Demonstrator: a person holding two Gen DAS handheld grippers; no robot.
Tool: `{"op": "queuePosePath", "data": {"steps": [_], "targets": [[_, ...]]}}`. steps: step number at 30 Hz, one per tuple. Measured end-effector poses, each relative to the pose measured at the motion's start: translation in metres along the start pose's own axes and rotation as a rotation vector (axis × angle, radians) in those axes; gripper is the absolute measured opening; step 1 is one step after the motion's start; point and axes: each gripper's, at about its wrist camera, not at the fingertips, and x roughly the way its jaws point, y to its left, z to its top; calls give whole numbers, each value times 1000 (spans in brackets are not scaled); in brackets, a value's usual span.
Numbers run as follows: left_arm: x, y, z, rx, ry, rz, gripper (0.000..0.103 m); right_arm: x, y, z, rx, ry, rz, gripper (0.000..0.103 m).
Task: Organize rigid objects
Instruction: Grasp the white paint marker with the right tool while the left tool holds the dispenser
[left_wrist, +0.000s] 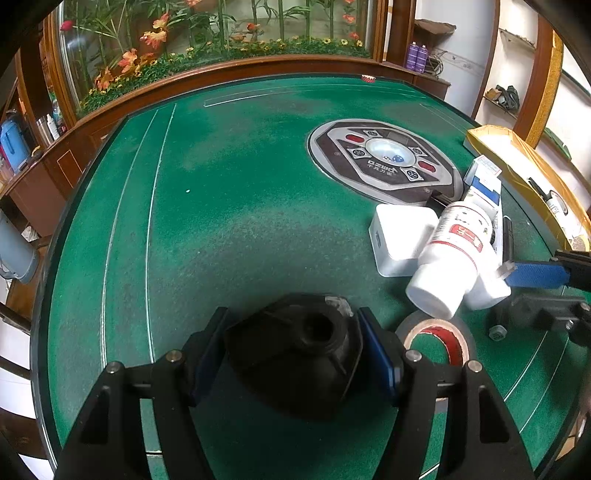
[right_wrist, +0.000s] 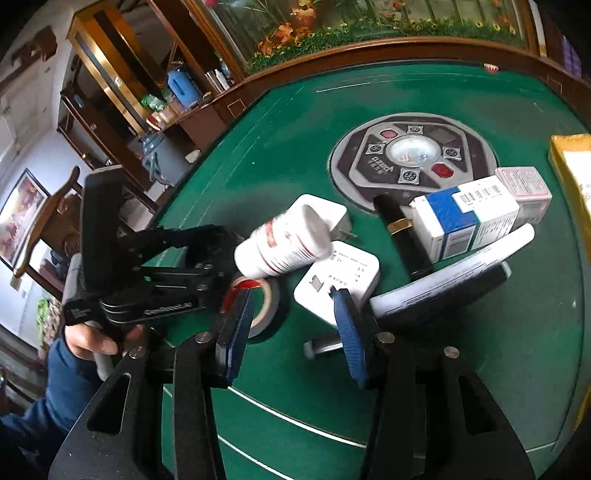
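Observation:
My left gripper (left_wrist: 291, 321) is shut on a black round plastic part (left_wrist: 295, 369) with a hole in its top, low over the green felt. Just right of it lies a grey tape roll (left_wrist: 436, 332) with a red core. A white pill bottle (right_wrist: 284, 243) leans tilted across two white power adapters (right_wrist: 340, 280). My right gripper (right_wrist: 295, 325) stands open in front of the nearer adapter with nothing between its blue pads (right_wrist: 240, 325). A small metal bolt (right_wrist: 321, 347) lies by its right finger.
Behind the adapters lie a black tube with a gold band (right_wrist: 399, 229), a blue-and-white box (right_wrist: 465, 218), a pink box (right_wrist: 524, 188) and a flat white-and-black device (right_wrist: 454, 284). A yellow carton (right_wrist: 572, 166) sits at the right edge. The round control panel (left_wrist: 384, 158) marks the table's centre.

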Motion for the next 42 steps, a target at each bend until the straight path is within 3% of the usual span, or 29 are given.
{"op": "queuePosePath", "data": {"steps": [3,5,13,16,20,22,24,26,34,38,42], "targets": [[0,0,0,-1,1,0,69,0,-1,-4,-35,53,-30,46],[1,0,1,0,2,1,69,0,8,-7,-97,76,-102,46],[1,0,1,7,-2,-2,69,22,31,-3,-313,90,-272,48],[1,1,0,10,-3,-5,69,28,38,-3,-393,111,-279,59],[1,1,0,9,-4,-6,69,25,38,-8,-447,199,-302,59],[1,0,0,9,-3,-6,69,16,23,-15,-399,279,-286,59],[1,0,0,9,-1,-6,69,1,10,-22,-378,288,-332,59],[0,0,0,7,0,-5,69,-18,-9,-21,-286,255,-380,59],[-1,0,-1,11,0,-7,69,-77,-52,-6,55,9,-302,59],[-2,0,-2,15,0,-7,68,-99,-63,-21,74,-13,-381,59],[-3,1,-3,25,8,-5,68,-113,-85,-38,136,-3,-401,58]]}}
